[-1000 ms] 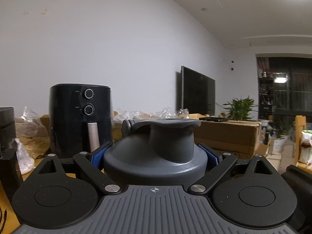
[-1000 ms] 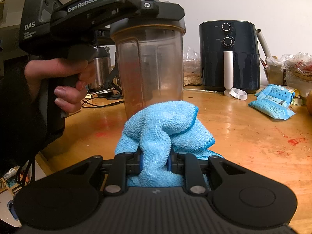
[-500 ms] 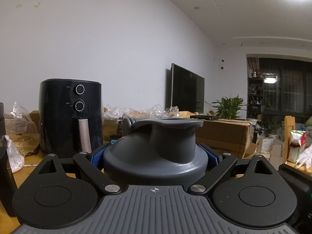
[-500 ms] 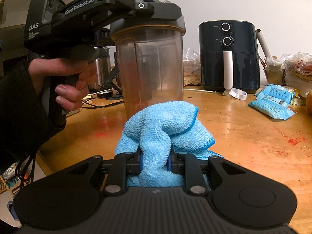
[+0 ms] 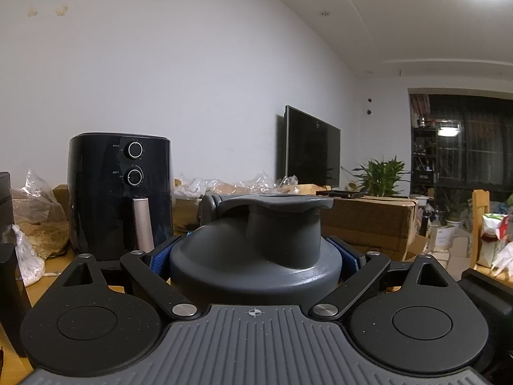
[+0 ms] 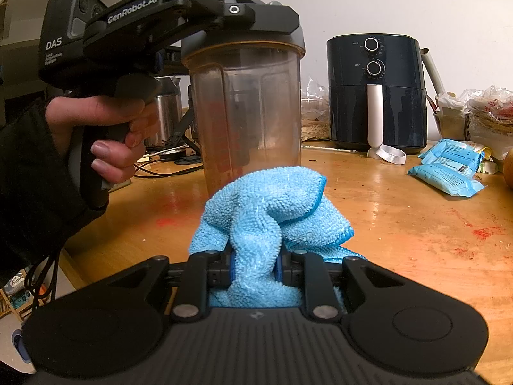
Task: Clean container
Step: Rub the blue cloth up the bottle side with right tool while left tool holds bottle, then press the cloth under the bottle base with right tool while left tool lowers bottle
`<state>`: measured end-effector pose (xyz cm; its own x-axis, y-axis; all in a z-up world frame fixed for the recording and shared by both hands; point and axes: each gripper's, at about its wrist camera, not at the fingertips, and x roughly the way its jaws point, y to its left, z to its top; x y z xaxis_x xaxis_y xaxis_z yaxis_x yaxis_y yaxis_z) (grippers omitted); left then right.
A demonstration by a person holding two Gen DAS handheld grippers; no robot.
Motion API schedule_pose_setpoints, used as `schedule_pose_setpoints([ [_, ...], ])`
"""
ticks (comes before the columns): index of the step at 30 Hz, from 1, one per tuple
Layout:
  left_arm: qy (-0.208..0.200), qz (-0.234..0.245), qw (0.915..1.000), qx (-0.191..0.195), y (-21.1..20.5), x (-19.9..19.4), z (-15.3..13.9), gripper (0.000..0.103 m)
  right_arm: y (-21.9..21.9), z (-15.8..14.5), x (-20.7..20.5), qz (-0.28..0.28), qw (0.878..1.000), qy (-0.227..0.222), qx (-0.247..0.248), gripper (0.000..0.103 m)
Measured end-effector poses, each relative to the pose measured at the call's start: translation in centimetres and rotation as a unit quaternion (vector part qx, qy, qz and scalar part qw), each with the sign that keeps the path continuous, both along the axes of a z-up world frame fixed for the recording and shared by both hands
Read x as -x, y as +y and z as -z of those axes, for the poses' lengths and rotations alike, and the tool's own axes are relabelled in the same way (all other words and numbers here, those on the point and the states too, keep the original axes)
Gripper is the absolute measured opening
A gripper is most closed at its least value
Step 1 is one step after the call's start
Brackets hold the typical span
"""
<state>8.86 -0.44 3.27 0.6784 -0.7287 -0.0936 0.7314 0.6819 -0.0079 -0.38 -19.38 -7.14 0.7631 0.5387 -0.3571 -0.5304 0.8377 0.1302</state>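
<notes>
Two grippers share the job: our left gripper (image 6: pixel 253 21) clamps the container (image 6: pixel 247 109) by its lid (image 5: pixel 253 256) to steady it upright on the table (image 6: pixel 400 199), w/ our right gripper (image 6: pixel 255 264) pinching the blue cloth (image 6: pixel 266 205), ready for wiping.

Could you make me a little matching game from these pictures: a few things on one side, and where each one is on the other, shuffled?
Things:
1. blue cloth
2. container lid
3. air fryer
4. snack packets

Places:
A. standing at the back of the table, by the wall
B. pinched in the right gripper
C. clamped in the left gripper
D. lying flat on the table, to the right of the air fryer

Pairs: 1-B, 2-C, 3-A, 4-D
</notes>
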Motion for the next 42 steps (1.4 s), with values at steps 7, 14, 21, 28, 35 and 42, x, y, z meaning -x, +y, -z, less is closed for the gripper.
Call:
schedule_pose_setpoints([
  [7,-0.007,-0.006,1.0,0.003,-0.1,0.2,0.2,0.095,0.1,0.0,0.0,0.0,1.0,0.0,0.002,0.019],
  [14,-0.018,-0.019,0.9996,-0.012,-0.6,0.6,0.2,0.095,0.2,-0.1,0.0,0.001,1.0,0.0,0.002,0.019],
  [21,-0.013,-0.02,0.9997,-0.011,-0.5,0.5,0.2,0.095,0.2,-0.1,0.1,0.001,1.0,0.0,0.002,0.02],
  [28,-0.006,-0.019,0.9997,-0.016,-0.5,0.3,0.0,0.095,0.3,-0.1,0.1,0.001,1.0,-0.001,0.0,0.016],
  [35,-0.005,-0.017,0.9997,-0.017,-0.5,0.1,0.1,0.095,0.2,-0.5,0.2,0.002,1.0,-0.006,-0.005,0.013],
  [42,-0.004,-0.015,0.9997,-0.019,-0.5,0.0,0.1,0.095,0.0,-1.6,0.5,0.004,1.0,-0.017,-0.014,0.012],
])
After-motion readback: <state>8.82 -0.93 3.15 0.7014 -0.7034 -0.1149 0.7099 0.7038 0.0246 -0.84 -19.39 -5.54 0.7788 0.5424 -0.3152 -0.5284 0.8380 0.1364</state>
